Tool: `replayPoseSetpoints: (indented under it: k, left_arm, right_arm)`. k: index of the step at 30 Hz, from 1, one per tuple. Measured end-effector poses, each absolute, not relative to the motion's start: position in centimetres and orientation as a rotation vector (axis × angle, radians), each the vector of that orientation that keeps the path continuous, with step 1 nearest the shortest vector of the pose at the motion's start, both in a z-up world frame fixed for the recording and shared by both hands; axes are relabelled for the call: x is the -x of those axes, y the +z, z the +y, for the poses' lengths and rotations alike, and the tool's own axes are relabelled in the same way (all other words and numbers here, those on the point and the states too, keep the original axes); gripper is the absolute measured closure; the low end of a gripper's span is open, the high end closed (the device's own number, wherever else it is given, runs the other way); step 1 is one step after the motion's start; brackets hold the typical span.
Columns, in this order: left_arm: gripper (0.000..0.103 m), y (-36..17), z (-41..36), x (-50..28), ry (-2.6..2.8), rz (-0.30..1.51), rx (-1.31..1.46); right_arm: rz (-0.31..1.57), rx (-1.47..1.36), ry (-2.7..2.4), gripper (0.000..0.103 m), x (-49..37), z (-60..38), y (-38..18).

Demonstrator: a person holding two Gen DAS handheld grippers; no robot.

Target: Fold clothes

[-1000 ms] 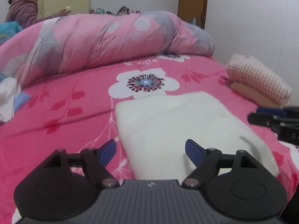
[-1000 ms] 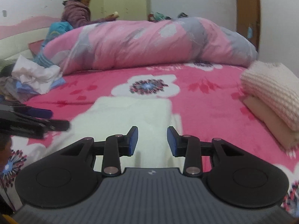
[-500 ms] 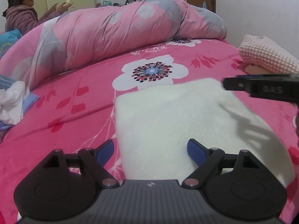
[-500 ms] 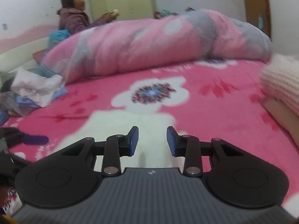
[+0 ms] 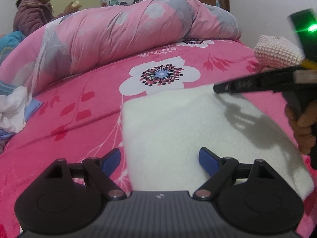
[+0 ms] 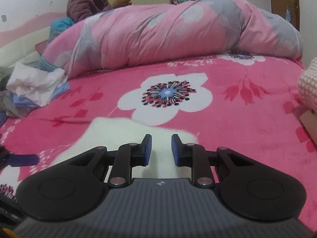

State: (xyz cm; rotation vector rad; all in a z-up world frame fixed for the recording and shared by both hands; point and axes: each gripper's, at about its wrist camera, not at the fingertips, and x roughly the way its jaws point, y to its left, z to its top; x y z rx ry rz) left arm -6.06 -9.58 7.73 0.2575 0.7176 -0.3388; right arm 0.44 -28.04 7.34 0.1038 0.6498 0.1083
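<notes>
Holding left gripper (image 5: 159, 156) wide open, low over the near edge of the white cloth (image 5: 198, 130), pads straddling that edge without touching it; probably staged to pinch the near hem. Closing right gripper (image 6: 161, 148) over the far right corner of the same cloth (image 6: 122, 130), with a narrow gap remaining between the pads; cloth lying below and between the jaws, no pinch visible yet. Approaching from the right side, as shown in the left view, with a hand (image 5: 303, 127) wrapped around the handle and a shadow falling on the cloth. Lying flat and roughly rectangular on the pink bedspread (image 5: 79, 107), already folded at least once by its thickness; likely being set up for a further fold or a lift. Resting at the right edge: a folded knit stack (image 5: 275, 51), probably finished items kept clear of the work area. Piling at the left: loose laundry (image 6: 33, 87), apparently awaiting its turn. Lying across the far end: a rolled quilt (image 6: 168, 33), with a person (image 6: 87, 0) sitting beyond it.
</notes>
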Motion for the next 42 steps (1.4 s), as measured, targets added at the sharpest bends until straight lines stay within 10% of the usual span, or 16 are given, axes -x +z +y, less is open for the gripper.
replayPoseSetpoints:
  k: [16,29,42]
  left_arm:
    - [0.016,7.7,-9.6,6.2,-0.325,0.720,-0.270]
    - [0.016,7.9,-9.7,6.4,-0.314,0.719,-0.261]
    - [0.010,2.6,2.9,1.8,-0.659,0.983,0.535]
  right_arm:
    - [0.645,-0.096,0.061,0.084,-0.1,-28.8,6.5]
    - [0.635,-0.470,0.072,0.044,3.7,-35.2,6.7]
    - [0.742,-0.880,0.227,0.018,9.1,-40.1,1.8]
